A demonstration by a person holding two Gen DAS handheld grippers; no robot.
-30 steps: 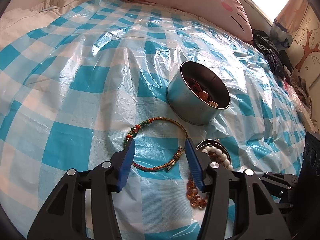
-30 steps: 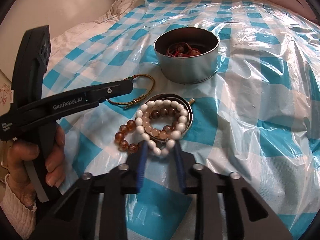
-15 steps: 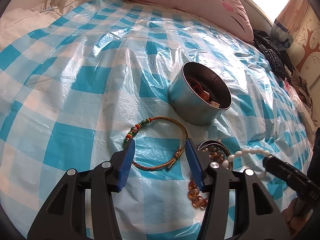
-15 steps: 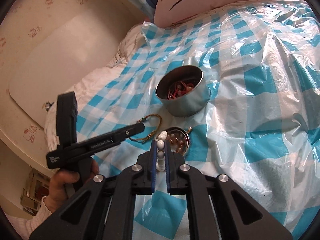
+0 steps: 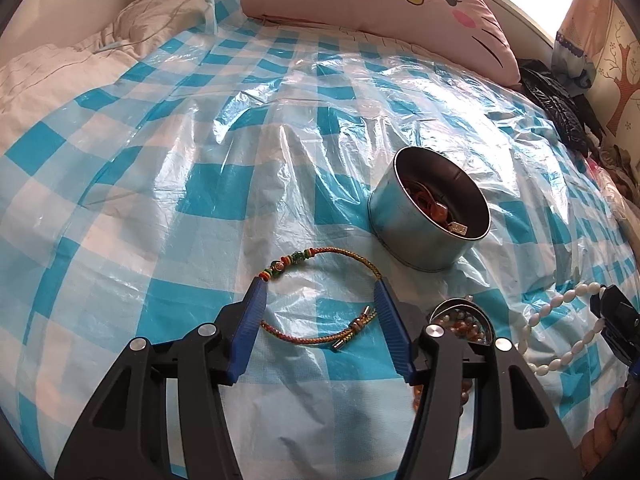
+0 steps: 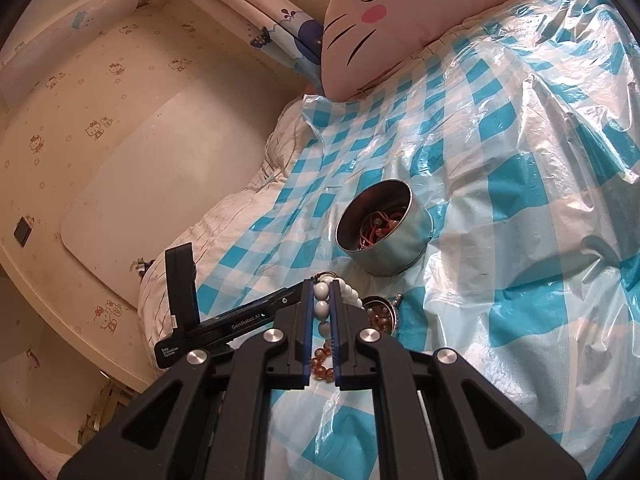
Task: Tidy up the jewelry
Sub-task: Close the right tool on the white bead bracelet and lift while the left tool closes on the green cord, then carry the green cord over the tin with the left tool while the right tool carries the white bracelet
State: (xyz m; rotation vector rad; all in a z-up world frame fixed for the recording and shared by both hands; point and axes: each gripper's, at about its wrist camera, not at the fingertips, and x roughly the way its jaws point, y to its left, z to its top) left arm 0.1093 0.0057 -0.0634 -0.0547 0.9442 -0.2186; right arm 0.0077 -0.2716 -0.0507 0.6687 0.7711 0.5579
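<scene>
My right gripper (image 6: 321,300) is shut on a white bead bracelet (image 6: 321,304) and holds it lifted above the bed; the bracelet hangs in the left wrist view (image 5: 560,324) from the right gripper (image 5: 612,312). My left gripper (image 5: 320,300) is open, low over a braided cord bracelet (image 5: 320,296) that lies between its fingers. A round metal tin (image 5: 430,224) with jewelry inside stands beyond; it also shows in the right wrist view (image 6: 384,232). A small round metal dish (image 5: 464,320) holds brown beads. An amber bead bracelet (image 6: 322,364) lies below the right gripper.
A blue-and-white checked plastic sheet (image 5: 200,184) covers the bed. A pink cat-face pillow (image 5: 380,4) lies at the head. White bedding (image 5: 52,72) is bunched at the left. Dark clothing (image 5: 560,108) lies at the right edge. A headboard and wall (image 6: 140,140) stand beside the bed.
My right gripper closed on the white bead bracelet and lifted it off the small dish, rising well above the bed. My left gripper stayed open over the cord bracelet.
</scene>
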